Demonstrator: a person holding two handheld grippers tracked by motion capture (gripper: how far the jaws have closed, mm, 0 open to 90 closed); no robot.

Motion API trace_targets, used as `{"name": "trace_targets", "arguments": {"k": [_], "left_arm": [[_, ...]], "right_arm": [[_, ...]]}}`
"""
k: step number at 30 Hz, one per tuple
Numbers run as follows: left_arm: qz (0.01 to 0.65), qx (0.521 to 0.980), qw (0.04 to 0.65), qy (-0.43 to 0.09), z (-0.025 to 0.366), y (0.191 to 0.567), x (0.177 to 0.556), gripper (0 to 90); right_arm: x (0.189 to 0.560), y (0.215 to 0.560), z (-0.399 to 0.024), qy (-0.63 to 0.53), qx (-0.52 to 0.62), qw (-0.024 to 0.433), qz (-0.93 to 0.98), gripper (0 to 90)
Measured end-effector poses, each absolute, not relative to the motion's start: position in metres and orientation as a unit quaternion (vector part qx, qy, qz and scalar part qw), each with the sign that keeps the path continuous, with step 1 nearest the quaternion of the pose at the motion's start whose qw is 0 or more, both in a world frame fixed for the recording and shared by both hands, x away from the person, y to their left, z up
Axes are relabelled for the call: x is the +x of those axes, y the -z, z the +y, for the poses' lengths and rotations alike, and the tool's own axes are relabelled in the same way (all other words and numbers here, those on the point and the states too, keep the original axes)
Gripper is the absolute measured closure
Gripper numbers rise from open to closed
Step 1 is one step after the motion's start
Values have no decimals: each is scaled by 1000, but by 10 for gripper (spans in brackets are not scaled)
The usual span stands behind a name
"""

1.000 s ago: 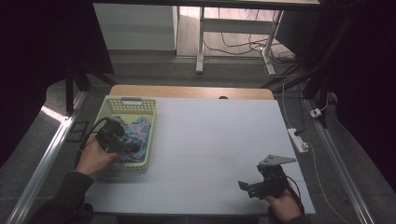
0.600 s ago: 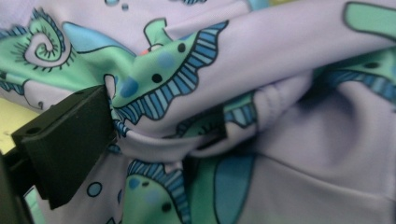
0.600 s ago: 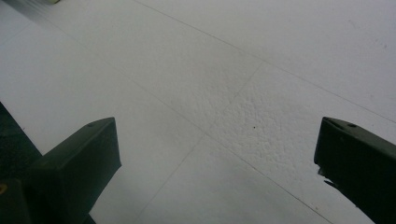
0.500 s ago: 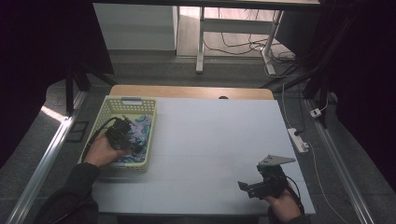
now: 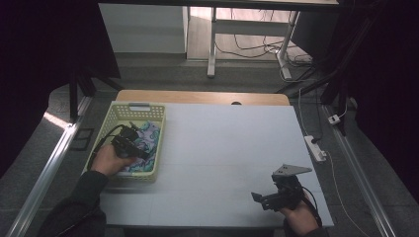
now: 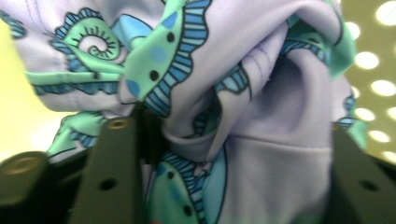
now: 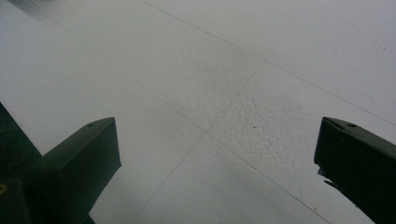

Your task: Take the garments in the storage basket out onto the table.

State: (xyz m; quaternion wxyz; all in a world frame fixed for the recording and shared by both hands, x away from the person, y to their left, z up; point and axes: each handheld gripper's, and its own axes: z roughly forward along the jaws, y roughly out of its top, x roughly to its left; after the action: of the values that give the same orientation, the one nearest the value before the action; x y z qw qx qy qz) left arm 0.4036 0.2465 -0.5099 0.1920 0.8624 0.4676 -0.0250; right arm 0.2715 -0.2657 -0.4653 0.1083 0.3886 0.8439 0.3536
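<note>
A crumpled cloth (image 5: 149,134), lilac with green and blue swirls, lies in a pale yellow-green basket (image 5: 140,106) at the table's left. My left gripper (image 5: 140,149) reaches down into the basket. In the left gripper view its jaws stand wide apart, and the bunched cloth (image 6: 261,107) is pressed between them around the left gripper (image 6: 231,133). My right gripper (image 5: 260,199) rests low at the table's front right, far from the basket. In the right gripper view the right gripper (image 7: 215,128) is open over bare white table (image 7: 233,70), nothing between its jaws.
The white table top (image 5: 222,148) stretches from the basket to the right edge, with a wooden strip (image 5: 197,97) along its far side. A power strip (image 5: 315,148) lies on the floor beside the right edge. Desk legs and cables (image 5: 247,49) stand beyond.
My left hand has pushed its gripper a little further into the basket and against the cloth. The right gripper has stayed where it was.
</note>
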Motion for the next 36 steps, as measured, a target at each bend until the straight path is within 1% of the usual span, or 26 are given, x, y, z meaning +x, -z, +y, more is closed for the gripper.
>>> {"name": "trace_targets", "arguments": {"k": [3,5,7,14,18,22,28,34,36], "left_arm": [[469,862,191,23,246,508,403,625],[480,856,192,22,246,505,404,652],[487,851,194,6,245,501,402,665],[486,836,251,-46,254,478,393,669],[490,819,291,-71,260,461,387,668],[490,800,335,-84,269,446,381,667],[486,779,382,-104,280,427,373,666],[476,772,406,-114,282,410,369,665],[468,770,416,-120,281,399,368,664]], "right_arm": [[271,465,-266,-355,389,108,843,4],[271,465,-266,-356,387,111,843,3],[271,465,-266,-356,386,111,844,4],[270,465,-266,-357,385,113,844,4],[270,465,-265,-357,385,113,844,4],[270,465,-265,-357,385,113,844,4],[270,465,-266,-359,386,112,842,4],[271,465,-266,-359,388,112,841,4],[271,465,-266,-360,389,112,841,4]]}}
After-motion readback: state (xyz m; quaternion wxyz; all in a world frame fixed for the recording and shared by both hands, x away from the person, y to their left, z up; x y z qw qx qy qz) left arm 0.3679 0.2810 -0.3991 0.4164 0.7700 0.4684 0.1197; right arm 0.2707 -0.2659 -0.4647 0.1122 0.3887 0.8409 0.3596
